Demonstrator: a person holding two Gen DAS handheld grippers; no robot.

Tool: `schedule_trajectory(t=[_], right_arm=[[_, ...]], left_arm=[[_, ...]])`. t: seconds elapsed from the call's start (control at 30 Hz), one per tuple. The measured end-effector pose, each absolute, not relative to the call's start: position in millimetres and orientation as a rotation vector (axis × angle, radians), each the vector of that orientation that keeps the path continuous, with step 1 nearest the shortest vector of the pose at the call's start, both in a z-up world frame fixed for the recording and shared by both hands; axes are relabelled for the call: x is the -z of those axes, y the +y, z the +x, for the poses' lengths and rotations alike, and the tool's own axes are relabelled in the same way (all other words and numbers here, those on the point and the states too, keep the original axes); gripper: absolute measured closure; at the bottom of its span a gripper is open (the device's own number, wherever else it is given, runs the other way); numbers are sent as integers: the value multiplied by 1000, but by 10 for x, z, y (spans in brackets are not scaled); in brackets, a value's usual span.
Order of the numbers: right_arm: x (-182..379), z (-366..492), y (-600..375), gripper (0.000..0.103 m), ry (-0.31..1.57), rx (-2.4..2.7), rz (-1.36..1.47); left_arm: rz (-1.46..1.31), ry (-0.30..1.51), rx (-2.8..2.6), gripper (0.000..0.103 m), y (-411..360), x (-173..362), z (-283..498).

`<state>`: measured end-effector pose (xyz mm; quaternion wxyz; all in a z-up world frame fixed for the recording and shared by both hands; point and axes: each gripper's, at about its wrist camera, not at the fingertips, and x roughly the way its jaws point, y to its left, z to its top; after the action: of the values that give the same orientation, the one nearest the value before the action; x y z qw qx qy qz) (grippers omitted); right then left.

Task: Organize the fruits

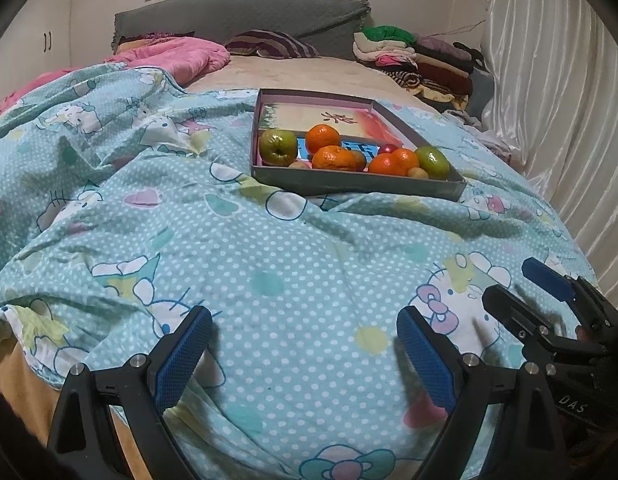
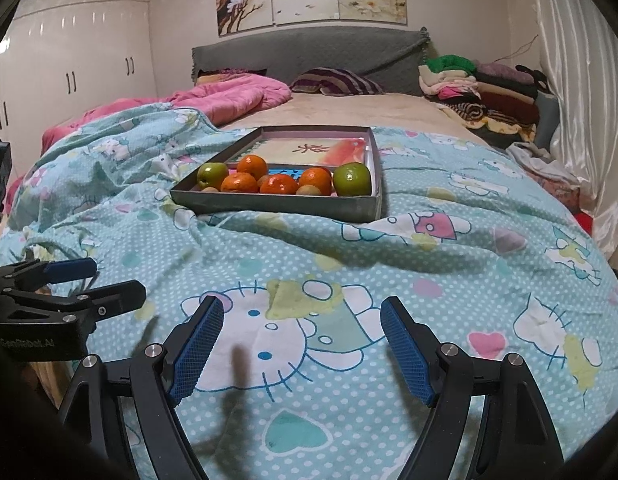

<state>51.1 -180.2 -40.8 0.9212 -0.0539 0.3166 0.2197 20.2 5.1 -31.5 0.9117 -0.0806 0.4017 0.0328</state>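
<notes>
A shallow grey tray (image 1: pixel 349 185) (image 2: pixel 269 205) lies on the turquoise cartoon-print quilt (image 1: pixel 237 248) (image 2: pixel 449 248), far ahead of both grippers. Along its near side lie two green apples (image 1: pixel 276 147) (image 2: pixel 352 179), several oranges (image 1: pixel 333 158) (image 2: pixel 279 184) and small tan fruits (image 1: pixel 417 173) (image 2: pixel 311 191). My left gripper (image 1: pixel 305 344) hovers open over the quilt with nothing between its blue pads. My right gripper (image 2: pixel 303 340) is open and empty too. Each shows in the other's view: the right gripper (image 1: pixel 523 286) at the right edge, the left gripper (image 2: pixel 105 280) at the left edge.
A pink blanket (image 2: pixel 237 100) and striped pillow (image 2: pixel 337 82) lie near the grey headboard (image 2: pixel 309 52). Folded clothes (image 2: pixel 481 92) are stacked at the back right. A white curtain (image 1: pixel 557 120) runs along the right side, a wardrobe (image 2: pixel 69 76) stands left.
</notes>
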Motion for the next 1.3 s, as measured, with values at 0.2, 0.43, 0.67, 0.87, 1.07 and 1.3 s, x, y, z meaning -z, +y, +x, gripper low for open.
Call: schedule_trajectory(t=[0.2, 0.43, 0.67, 0.87, 1.07, 1.3], right_arm=[[424, 528, -1811, 21, 656, -450, -106], [436, 535, -1819, 21, 661, -449, -104], [437, 536, -1829, 21, 660, -445, -104], [432, 539, -1837, 21, 658, -443, -101], [431, 543, -1846, 21, 659, -441, -97], [433, 545, -1847, 21, 660, -440, -95]], left_arm=[[-167, 830, -65, 9, 42, 314, 201], [-161, 831, -71, 9, 43, 321, 205], [-154, 828, -74, 9, 39, 312, 201], [-154, 824, -74, 9, 36, 307, 193], [-157, 821, -81, 9, 49, 301, 189], [-159, 823, -80, 9, 55, 303, 191]])
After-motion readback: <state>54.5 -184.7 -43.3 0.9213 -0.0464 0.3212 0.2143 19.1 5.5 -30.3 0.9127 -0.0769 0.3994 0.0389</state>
